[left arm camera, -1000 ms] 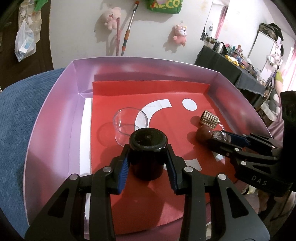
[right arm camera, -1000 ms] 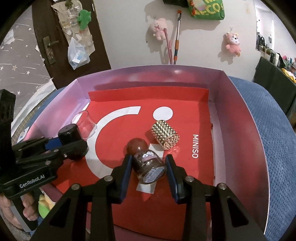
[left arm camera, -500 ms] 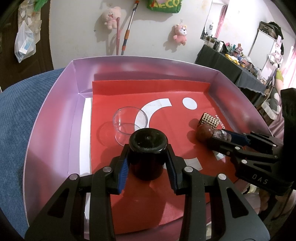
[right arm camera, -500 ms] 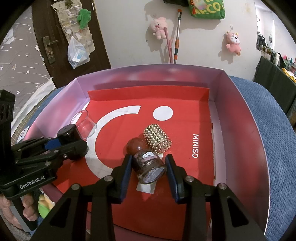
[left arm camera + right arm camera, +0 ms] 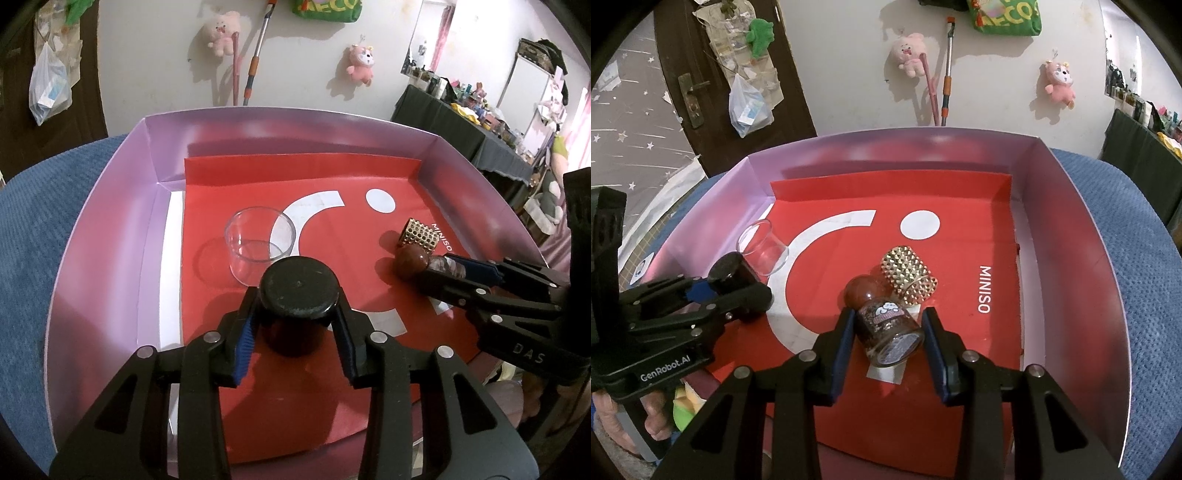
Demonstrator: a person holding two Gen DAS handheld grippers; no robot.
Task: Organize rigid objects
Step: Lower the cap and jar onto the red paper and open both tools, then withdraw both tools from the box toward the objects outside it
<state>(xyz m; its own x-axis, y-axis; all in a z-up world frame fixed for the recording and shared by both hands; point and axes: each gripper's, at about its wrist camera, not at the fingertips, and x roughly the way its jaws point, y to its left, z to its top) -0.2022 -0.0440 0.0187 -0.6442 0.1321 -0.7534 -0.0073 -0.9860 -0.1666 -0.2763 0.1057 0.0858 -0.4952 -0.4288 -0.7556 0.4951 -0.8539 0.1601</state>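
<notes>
A black-lidded dark jar [image 5: 298,291] stands upright on the red floor of the pink box [image 5: 110,240]. My left gripper [image 5: 295,301] holds it at the lid, its jaws just starting to open, pads still touching. A small glitter bottle [image 5: 890,328] with a round brown cap [image 5: 862,295] lies tilted between the pads of my right gripper [image 5: 889,315], which is shut on it. A gold studded cylinder [image 5: 908,277] lies against the cap. A clear glass cup [image 5: 258,243] stands just behind the black jar. The left gripper [image 5: 720,284] also shows in the right wrist view.
The box [image 5: 1071,240] rests on a blue textured cloth [image 5: 37,221]. Its walls ring the red MINISO sheet [image 5: 960,369]. A person's hand [image 5: 613,424] grips the left handle. Mop handles and plush toys hang on the far wall.
The gold studded cylinder has rolled a little toward the bottle's brown cap and now rests against it. Left jaws have eased very slightly wider. Both hands have stayed put.
</notes>
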